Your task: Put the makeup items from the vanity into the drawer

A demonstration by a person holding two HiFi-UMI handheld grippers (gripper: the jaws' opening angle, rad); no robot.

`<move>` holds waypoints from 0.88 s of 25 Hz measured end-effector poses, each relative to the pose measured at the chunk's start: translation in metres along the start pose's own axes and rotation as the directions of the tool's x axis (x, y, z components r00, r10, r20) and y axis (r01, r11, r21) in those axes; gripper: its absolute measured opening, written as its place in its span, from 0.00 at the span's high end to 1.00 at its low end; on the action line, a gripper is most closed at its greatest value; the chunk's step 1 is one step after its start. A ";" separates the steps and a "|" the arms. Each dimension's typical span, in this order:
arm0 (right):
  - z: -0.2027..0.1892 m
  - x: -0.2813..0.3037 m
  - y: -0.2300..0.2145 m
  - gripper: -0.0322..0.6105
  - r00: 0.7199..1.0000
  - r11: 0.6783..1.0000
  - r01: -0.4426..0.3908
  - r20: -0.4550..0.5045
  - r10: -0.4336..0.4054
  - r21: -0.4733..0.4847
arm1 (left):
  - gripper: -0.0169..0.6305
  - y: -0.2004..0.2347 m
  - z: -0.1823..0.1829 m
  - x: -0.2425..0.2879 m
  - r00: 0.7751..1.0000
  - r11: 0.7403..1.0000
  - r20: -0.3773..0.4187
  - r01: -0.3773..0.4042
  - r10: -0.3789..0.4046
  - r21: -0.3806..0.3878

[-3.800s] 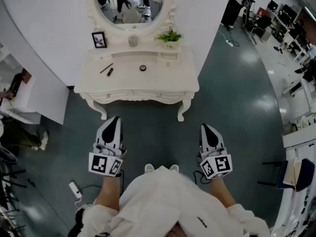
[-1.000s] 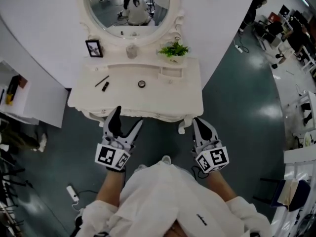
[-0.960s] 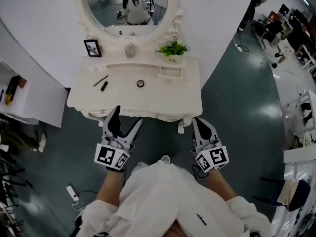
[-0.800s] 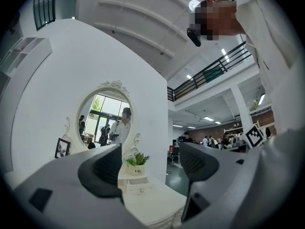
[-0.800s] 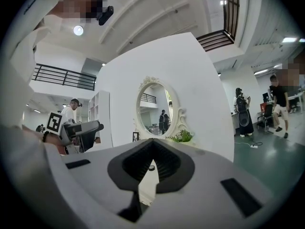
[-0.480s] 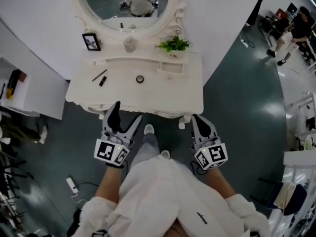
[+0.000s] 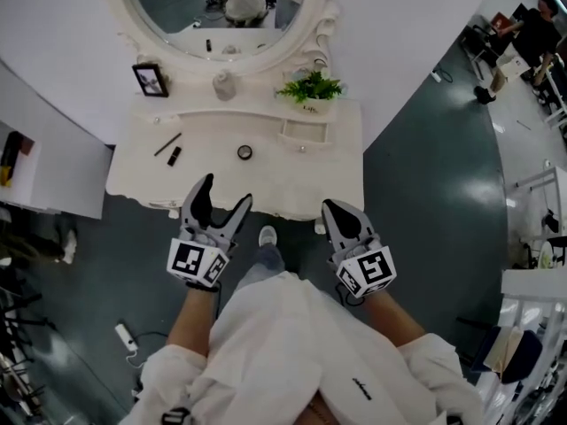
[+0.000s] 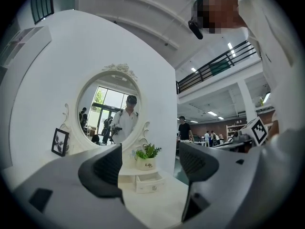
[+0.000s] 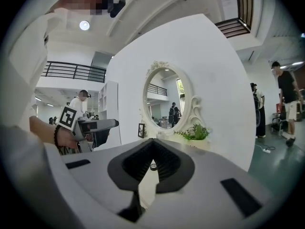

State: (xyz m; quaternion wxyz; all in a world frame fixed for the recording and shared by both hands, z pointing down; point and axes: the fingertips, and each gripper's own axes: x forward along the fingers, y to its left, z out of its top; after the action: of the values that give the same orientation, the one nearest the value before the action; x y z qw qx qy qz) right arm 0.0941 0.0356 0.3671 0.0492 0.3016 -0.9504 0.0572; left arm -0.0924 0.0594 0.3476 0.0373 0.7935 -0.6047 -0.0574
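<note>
A white vanity carries a thin pencil, a short black tube and a round compact. A small drawer box sits at its back right, also seen as the drawer box in the left gripper view. My left gripper is open and empty over the vanity's front edge, below the compact. My right gripper is shut and empty at the front right edge. Through the right gripper's pads the compact shows, far ahead.
An oval mirror, a photo frame, a jar and a potted plant line the vanity's back. A white cabinet stands at the left. My foot is by the vanity. People stand at the far right.
I have stepped closer to the vanity and both grippers now reach its front edge. The left gripper, shut at first, has opened. The right stays shut.
</note>
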 end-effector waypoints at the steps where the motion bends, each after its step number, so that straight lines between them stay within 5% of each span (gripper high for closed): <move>1: 0.001 0.011 0.000 0.92 1.000 1.000 -0.011 -0.005 0.011 -0.006 | 0.41 0.008 -0.002 0.007 1.000 1.000 -0.007 -0.001 0.001 -0.002; 11: -0.006 0.123 -0.014 0.92 0.996 0.998 -0.064 -0.061 0.064 -0.002 | 0.41 0.082 -0.041 0.084 0.993 0.999 -0.115 0.036 -0.034 0.020; 22: -0.053 0.211 -0.034 0.92 0.982 0.998 -0.033 -0.184 0.044 0.062 | 0.41 0.136 -0.107 0.138 0.961 0.996 -0.265 0.064 -0.077 -0.055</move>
State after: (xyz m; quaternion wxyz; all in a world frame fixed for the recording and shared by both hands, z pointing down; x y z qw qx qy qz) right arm -0.0545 -0.1039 0.4489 0.1272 0.2779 -0.9453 0.1139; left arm -0.1716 -0.1104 0.4651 0.1345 0.8139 -0.5642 0.0346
